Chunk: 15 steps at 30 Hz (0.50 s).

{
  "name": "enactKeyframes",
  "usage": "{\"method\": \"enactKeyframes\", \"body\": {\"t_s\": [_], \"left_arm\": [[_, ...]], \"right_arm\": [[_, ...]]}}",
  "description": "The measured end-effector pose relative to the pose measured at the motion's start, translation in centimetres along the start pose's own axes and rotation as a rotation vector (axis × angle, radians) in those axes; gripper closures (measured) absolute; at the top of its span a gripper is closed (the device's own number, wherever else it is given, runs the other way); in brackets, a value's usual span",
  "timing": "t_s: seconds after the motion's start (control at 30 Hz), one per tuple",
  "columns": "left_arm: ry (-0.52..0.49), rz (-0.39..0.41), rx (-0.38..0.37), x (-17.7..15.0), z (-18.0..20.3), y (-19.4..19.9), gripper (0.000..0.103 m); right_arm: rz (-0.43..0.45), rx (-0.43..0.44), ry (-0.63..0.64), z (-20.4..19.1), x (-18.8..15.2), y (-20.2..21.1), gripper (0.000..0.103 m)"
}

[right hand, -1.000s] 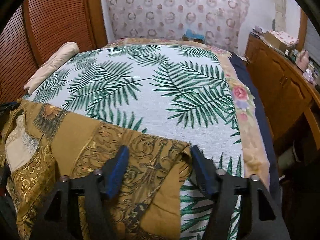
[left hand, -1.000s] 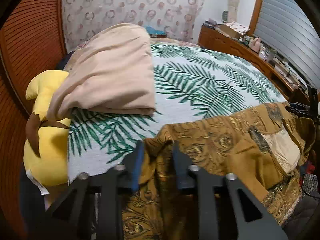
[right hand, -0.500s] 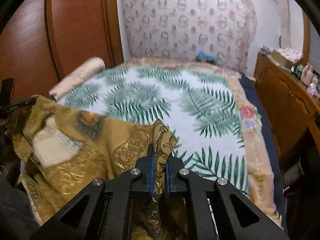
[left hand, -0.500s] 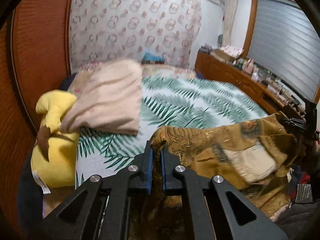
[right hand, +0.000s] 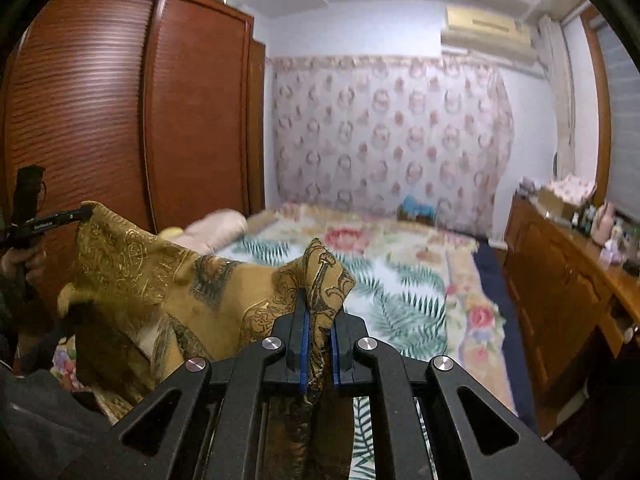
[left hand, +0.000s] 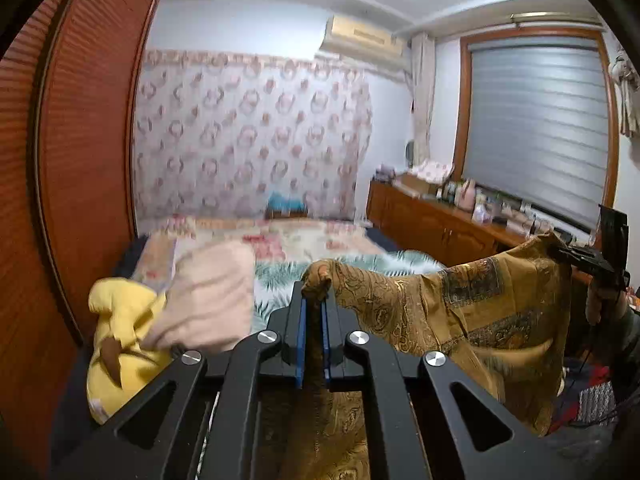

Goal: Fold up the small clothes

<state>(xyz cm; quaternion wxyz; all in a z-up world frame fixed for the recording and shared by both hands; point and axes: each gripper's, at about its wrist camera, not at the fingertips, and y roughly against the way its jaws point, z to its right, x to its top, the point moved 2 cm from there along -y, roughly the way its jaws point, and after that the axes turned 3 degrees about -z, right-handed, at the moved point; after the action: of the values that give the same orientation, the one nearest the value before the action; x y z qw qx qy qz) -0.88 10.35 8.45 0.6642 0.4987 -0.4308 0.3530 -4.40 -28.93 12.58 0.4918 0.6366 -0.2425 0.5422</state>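
Observation:
A mustard-gold patterned garment (left hand: 460, 312) hangs stretched in the air between both grippers, above the near end of the bed. My left gripper (left hand: 313, 300) is shut on one bunched corner of it. My right gripper (right hand: 319, 312) is shut on the opposite corner (right hand: 320, 268). In the left wrist view the right gripper (left hand: 580, 260) shows at the far right, clamping the cloth. In the right wrist view the left gripper (right hand: 52, 220) shows at the far left, doing the same, with the garment (right hand: 152, 272) sagging between them. The garment's lower part hangs out of sight below the jaws.
The bed with a palm-leaf blanket (right hand: 408, 292) lies ahead. A folded beige cloth (left hand: 212, 300) and a yellow plush toy (left hand: 120, 332) sit at its left side. A red-brown wardrobe (right hand: 120, 120) stands left, a wooden dresser (right hand: 568, 280) with small items right.
Both grippers closed on the garment's corners and lifted it off the bed. Both views tilted up, so the wall and ceiling now show.

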Motion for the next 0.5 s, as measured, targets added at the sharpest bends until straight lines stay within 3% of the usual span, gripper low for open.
{"method": "enactKeyframes", "body": {"t_s": [0.33, 0.5], "left_arm": [[-0.064, 0.171, 0.016, 6.9, 0.1, 4.0, 0.096], [-0.082, 0.207, 0.052, 10.8, -0.8, 2.6, 0.096]], "right_arm": [[0.152, -0.027, 0.044, -0.1, 3.8, 7.1, 0.096], [0.218, -0.043, 0.105, 0.4, 7.2, 8.1, 0.096]]}}
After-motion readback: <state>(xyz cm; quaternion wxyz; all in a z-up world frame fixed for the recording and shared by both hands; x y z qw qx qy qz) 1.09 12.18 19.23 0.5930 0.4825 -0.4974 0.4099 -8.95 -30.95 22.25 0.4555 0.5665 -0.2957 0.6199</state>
